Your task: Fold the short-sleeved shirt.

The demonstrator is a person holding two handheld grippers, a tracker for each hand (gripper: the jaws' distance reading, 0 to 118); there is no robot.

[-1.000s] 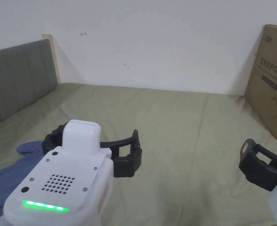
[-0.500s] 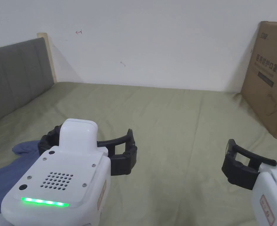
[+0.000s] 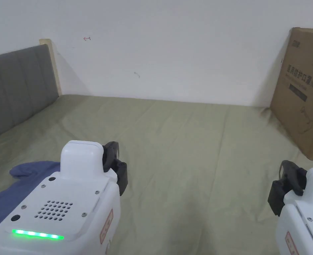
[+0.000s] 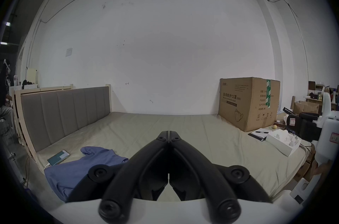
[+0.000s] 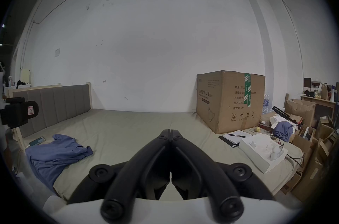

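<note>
Crumpled blue short-sleeved shirt (image 5: 55, 152) lies at near left of olive-sheeted bed (image 3: 192, 139); left tongs (image 4: 168, 133) and right tongs (image 5: 170, 131) both clenched, empty: release first, then pinch shoulder seams.

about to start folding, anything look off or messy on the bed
The blue shirt lies rumpled at the bed's left edge, partly draped over the side, beside a phone. Both grippers, left and right, are shut and empty.

I hold my left gripper (image 4: 168, 133) level with its jaws pressed together on nothing; my right gripper (image 5: 171, 131) sits alongside, likewise closed and empty.
</note>
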